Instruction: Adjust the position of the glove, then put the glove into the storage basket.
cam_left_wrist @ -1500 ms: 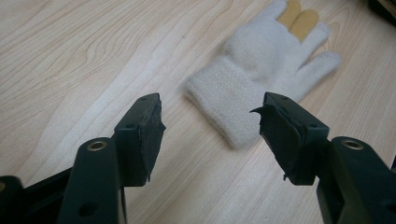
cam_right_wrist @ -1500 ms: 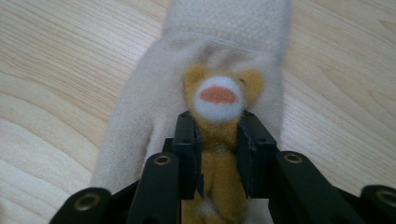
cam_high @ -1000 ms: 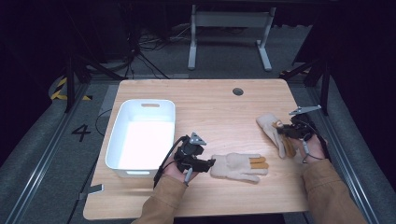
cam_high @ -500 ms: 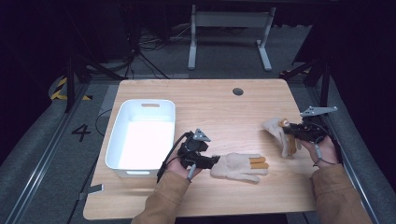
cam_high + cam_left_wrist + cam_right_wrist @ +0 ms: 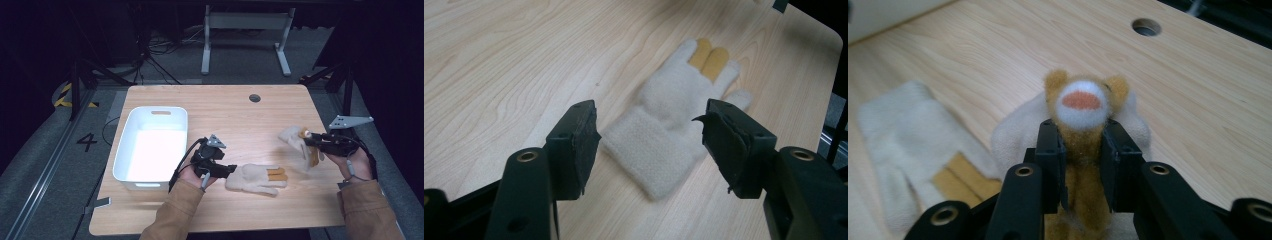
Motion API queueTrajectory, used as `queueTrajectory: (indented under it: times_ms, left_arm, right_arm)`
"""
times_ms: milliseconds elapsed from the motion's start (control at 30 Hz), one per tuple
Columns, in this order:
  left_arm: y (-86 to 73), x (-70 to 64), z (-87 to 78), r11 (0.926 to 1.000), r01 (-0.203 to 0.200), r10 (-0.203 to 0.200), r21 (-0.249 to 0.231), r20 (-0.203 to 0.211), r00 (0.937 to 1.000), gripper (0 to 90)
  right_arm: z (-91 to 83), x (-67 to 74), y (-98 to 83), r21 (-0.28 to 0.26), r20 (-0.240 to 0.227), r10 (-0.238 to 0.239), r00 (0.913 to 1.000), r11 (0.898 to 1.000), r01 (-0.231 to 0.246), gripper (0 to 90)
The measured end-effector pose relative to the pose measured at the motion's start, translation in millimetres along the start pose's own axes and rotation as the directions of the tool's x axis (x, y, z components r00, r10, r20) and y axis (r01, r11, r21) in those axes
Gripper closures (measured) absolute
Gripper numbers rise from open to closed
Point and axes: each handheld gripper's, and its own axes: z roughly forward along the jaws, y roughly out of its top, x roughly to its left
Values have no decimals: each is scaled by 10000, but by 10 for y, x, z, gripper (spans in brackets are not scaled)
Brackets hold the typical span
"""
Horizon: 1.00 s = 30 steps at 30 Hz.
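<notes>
A cream glove (image 5: 257, 179) with tan fingers lies flat near the table's front edge. My left gripper (image 5: 229, 170) rests at its cuff, jaws open. In the left gripper view the lying glove (image 5: 674, 120) sits just ahead of the left gripper (image 5: 649, 135), its cuff between the jaw tips and untouched. A second cream and tan glove (image 5: 296, 140) hangs above the table at the right, with my right gripper (image 5: 309, 140) shut on one tan finger. In the right gripper view the right gripper (image 5: 1082, 145) pinches that held glove (image 5: 1080, 100) below its white, orange-patched tip.
A white bin (image 5: 131, 150) stands on the left half of the wooden table (image 5: 235, 115). A round cable hole (image 5: 254, 98) lies near the far edge. The lying glove (image 5: 898, 140) appears blurred to the left in the right gripper view.
My right gripper has lifted the second glove off the table and carried it a little to the right. The left gripper and the lying glove have stayed put.
</notes>
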Motion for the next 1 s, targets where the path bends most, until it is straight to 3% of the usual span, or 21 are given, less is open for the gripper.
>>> queueTrajectory:
  times_ms: [133, 533, 800, 1000]
  left_arm:
    - [17, -12, -10, 10000, -45, 45, -42, 24, 10000, 394]
    - [16, -22, -20, 10000, -69, 69, -58, -5, 10000, 394]
    - [4, -15, -37, 9999, -29, 28, -130, -44, 10000, 394]
    - [-20, -12, -72, 9999, 12, -13, -112, -117, 9999, 394]
  right_arm:
    - [-35, 41, -8, -304, -521, -233, 9984, 9993, 217, 734]
    - [-113, 155, 58, -726, -1195, -904, 9887, 9940, 821, 734]
    - [-80, 256, 116, -687, -1689, -1440, 9751, 9886, 1341, 734]
    - [-41, 353, 181, -761, -2073, -1955, 9585, 9801, 1835, 733]
